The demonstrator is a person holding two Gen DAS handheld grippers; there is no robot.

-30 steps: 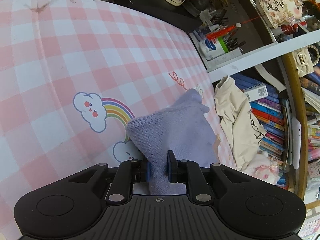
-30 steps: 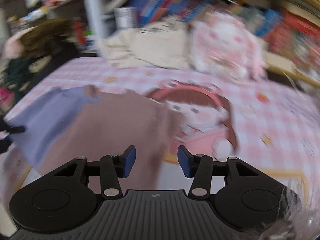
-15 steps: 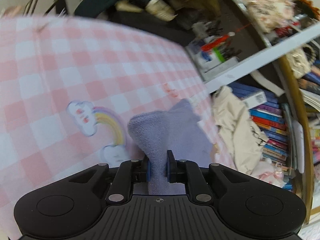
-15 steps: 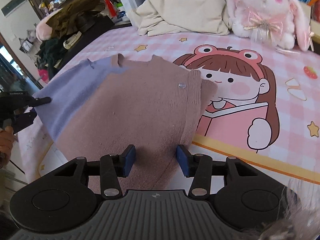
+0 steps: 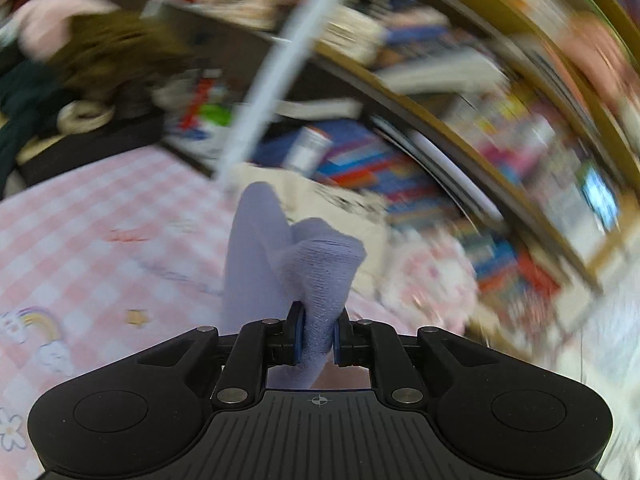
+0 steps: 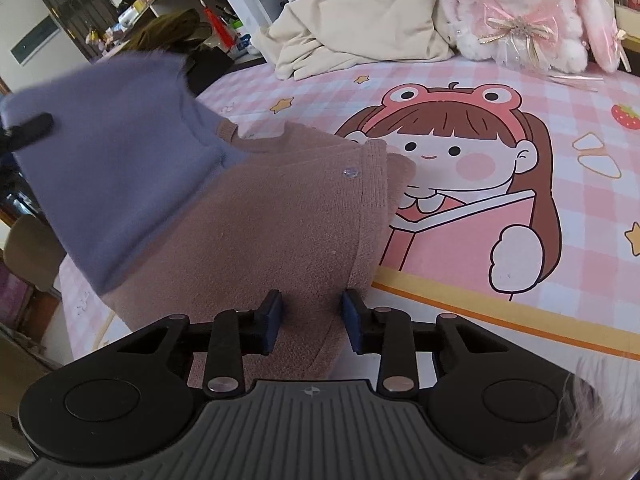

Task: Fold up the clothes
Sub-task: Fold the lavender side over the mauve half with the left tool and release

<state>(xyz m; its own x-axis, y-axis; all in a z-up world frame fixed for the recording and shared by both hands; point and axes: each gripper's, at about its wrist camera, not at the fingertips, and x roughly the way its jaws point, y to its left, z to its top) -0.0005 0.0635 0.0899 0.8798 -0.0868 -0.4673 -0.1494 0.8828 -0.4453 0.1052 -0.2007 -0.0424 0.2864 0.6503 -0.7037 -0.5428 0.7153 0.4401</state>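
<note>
A knit cardigan with a brown body (image 6: 272, 216) and a lavender sleeve (image 6: 120, 168) lies on the pink checked cloth (image 6: 440, 76). My left gripper (image 5: 317, 340) is shut on the lavender sleeve (image 5: 320, 276) and holds it lifted off the cloth; its fingertip shows in the right wrist view (image 6: 32, 126). My right gripper (image 6: 313, 320) is open, its jaws either side of the brown hem near the front edge. The left wrist view is motion-blurred.
A cream sweatshirt (image 6: 360, 20) and a white plush rabbit (image 6: 520, 16) sit at the back of the cloth. Bookshelves (image 5: 440, 152) stand behind. A cartoon girl print (image 6: 460, 184) covers the cloth to the right of the cardigan.
My left gripper has lifted the lavender sleeve and swung it up and toward the brown body. My right gripper has moved forward over the brown hem and its jaws have narrowed a little.
</note>
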